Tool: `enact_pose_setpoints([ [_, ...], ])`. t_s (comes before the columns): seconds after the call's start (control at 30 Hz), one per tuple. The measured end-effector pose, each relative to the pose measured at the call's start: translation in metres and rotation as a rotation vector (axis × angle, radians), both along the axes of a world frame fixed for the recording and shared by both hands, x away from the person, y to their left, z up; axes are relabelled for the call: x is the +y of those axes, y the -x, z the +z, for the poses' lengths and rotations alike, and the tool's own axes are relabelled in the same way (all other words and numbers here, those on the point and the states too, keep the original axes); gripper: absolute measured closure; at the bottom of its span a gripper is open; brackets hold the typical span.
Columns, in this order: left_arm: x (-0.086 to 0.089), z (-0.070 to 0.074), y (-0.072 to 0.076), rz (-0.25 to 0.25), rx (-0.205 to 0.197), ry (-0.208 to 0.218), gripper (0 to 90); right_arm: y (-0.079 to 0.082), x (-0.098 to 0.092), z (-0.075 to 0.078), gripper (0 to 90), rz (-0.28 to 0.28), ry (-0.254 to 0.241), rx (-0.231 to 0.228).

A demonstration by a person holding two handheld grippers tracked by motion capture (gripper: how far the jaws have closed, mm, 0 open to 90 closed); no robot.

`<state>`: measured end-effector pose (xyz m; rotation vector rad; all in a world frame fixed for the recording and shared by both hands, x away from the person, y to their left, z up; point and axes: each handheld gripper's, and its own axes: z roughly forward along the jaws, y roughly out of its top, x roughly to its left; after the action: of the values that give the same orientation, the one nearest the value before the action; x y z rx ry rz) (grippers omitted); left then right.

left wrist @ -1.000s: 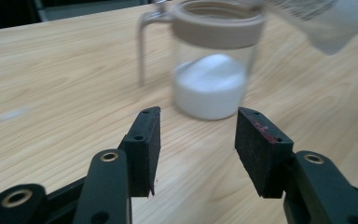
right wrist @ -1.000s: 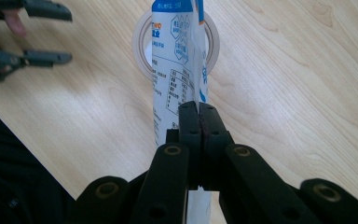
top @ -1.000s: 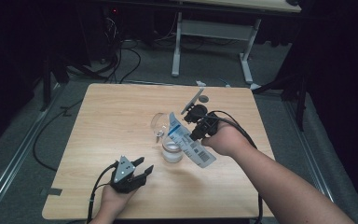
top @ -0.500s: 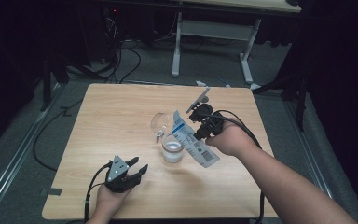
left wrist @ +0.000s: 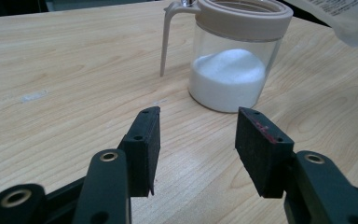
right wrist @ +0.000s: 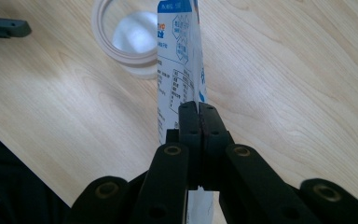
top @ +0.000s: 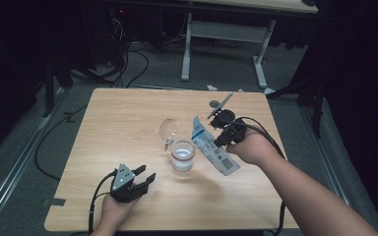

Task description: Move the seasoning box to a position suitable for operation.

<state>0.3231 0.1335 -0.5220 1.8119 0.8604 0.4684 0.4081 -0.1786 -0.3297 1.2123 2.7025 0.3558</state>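
Right claw is clamped flat on a printed white packet, holding it tilted just at 3 o'clock of the open jar of white powder mid-tabletop. Left claw sits at 7 o'clock, jaws apart, gripping nothing.

In the high view the desk is evenly lit from overhead while the room beyond its edges falls into near-black, and that picture is soft and grainy. Both gripper views are brighter and warmer. In the left gripper view the near jaws blur slightly, and the jar shows faint glare on its glass and a soft shadow beside it.
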Motion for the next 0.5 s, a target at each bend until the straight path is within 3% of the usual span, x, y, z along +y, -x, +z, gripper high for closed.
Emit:
enact_pose_setpoints([
  [0.03,0.000,0.000,0.000,0.000,-0.002,0.001,50.7,0.002,0.000,-0.001,89.8,-0.039,0.005,0.014],
  [0.1,0.000,0.000,0.000,-0.001,-0.001,0.002,50.7,-0.002,-0.006,-0.005,89.8,-0.013,0.008,0.004],
  [0.13,0.000,0.000,0.000,-0.002,-0.002,0.001,50.7,0.000,-0.007,-0.006,89.8,-0.041,0.006,0.013],
  [0.17,-0.001,0.000,0.000,-0.003,-0.002,0.001,50.7,-0.002,-0.009,-0.008,89.8,-0.026,0.009,0.008],
  [0.5,-0.001,-0.001,0.000,-0.007,0.004,-0.007,50.6,-0.004,-0.026,-0.025,89.8,-0.061,0.017,0.019],
])
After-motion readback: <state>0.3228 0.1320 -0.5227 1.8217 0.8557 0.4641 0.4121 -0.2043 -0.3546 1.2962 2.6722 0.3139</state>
